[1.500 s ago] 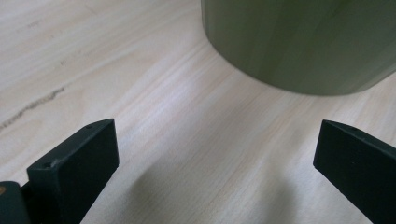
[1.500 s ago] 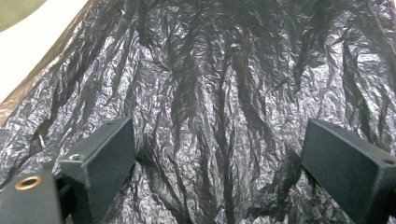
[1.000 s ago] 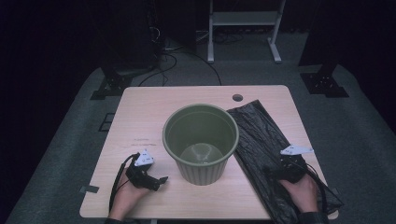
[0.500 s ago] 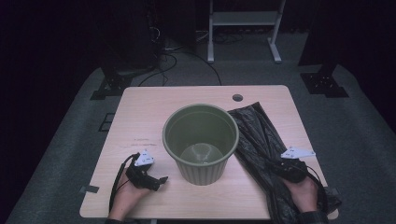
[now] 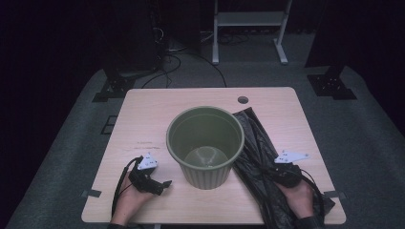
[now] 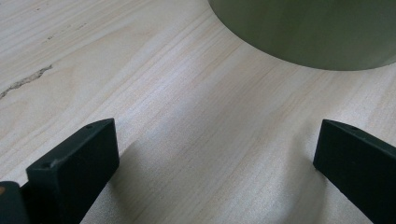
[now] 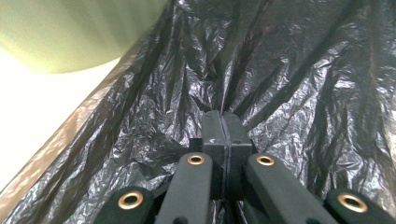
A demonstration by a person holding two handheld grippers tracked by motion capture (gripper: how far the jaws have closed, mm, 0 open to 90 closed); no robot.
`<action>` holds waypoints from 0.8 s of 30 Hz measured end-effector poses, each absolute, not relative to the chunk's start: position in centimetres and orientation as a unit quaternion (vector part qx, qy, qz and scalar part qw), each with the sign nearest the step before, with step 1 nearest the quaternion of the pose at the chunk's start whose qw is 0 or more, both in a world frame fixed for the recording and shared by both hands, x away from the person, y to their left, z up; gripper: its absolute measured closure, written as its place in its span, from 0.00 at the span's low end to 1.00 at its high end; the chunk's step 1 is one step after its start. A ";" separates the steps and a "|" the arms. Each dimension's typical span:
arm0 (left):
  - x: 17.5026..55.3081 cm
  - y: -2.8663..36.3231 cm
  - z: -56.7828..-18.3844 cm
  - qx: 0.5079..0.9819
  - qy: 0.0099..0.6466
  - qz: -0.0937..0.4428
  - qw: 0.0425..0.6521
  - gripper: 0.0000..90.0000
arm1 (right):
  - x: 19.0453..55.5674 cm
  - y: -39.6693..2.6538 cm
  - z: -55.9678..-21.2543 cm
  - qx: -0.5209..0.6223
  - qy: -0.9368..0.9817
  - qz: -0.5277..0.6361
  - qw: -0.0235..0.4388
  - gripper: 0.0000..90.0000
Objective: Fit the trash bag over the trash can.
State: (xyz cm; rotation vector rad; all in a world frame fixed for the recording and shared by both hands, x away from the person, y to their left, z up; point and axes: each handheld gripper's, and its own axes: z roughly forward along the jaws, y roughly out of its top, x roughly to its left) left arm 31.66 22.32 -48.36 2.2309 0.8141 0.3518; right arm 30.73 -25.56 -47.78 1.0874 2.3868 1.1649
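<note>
Black bag [image 7: 289,84] is pinched in the right claw [image 7: 223,122], just closed on its plastic beside the green bin [image 5: 205,143]; left claw [image 6: 215,154] is held apart over the counter [image 5: 143,114].

The big green bin [image 5: 205,145] stood in the middle of the table [image 5: 157,102] and blocked the straight way from one side to the other. Left of it the wood lay bare, with room to pass. Right of it the black bag [image 5: 255,162] covered the wood, touching the bin. Behind the bin, a bare strip ran across the table.
</note>
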 end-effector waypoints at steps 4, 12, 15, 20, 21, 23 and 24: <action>31.7 22.3 -48.4 0.866 0.316 0.136 0.362 0.00 | 30.9 -23.9 -47.9 0.363 0.831 0.401 0.129 0.96; 31.7 22.3 -48.4 0.867 0.315 0.136 0.362 0.00 | 31.0 -23.0 -46.7 0.373 0.828 0.394 0.143 0.61; 31.7 22.3 -48.4 0.867 0.315 0.136 0.362 0.00 | 31.2 -23.6 -46.1 0.382 0.820 0.400 0.148 0.50; 31.7 22.3 -48.4 0.867 0.315 0.136 0.362 0.00 | 31.6 -24.7 -45.8 0.405 0.810 0.389 0.171 0.33; 31.7 22.3 -48.4 0.867 0.315 0.136 0.362 0.00 | 31.7 -25.0 -45.7 0.409 0.808 0.385 0.179 0.32; 31.7 22.3 -48.4 0.867 0.315 0.136 0.362 0.00 | 31.9 -25.7 -45.7 0.417 0.806 0.378 0.182 0.32; 31.7 22.3 -48.4 0.867 0.315 0.136 0.362 0.00 | 32.1 -26.1 -45.7 0.423 0.805 0.376 0.179 0.32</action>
